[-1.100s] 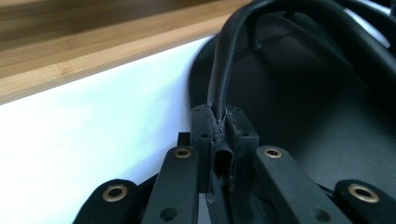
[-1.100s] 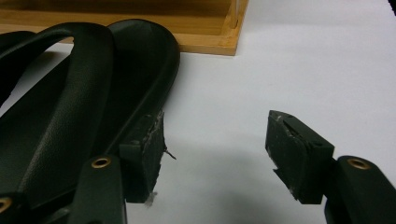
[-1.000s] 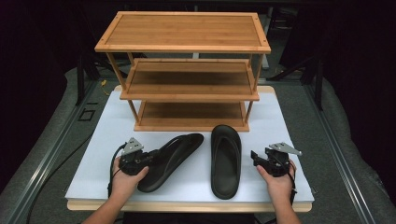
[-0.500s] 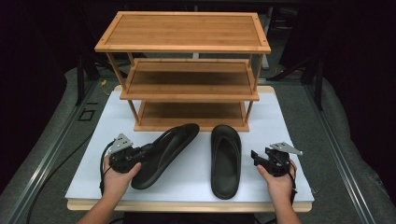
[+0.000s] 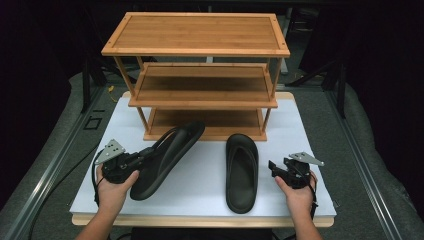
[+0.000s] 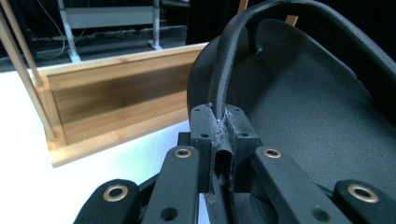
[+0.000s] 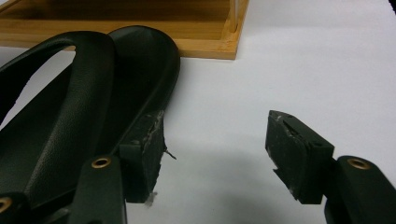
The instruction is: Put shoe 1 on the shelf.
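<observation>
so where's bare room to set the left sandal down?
All three shelves of the rack lie bare. The white board is free right of the right sandal, up to the right tongs, and left of the held sandal. It is tight between the sandals and at the rack's foot.

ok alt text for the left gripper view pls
The left gripper is shut on the strap of a black flip-flop, whose footbed is on the right. Behind on the left, the bottom shelf of a bamboo shoe rack stands on a white tabletop.
</observation>
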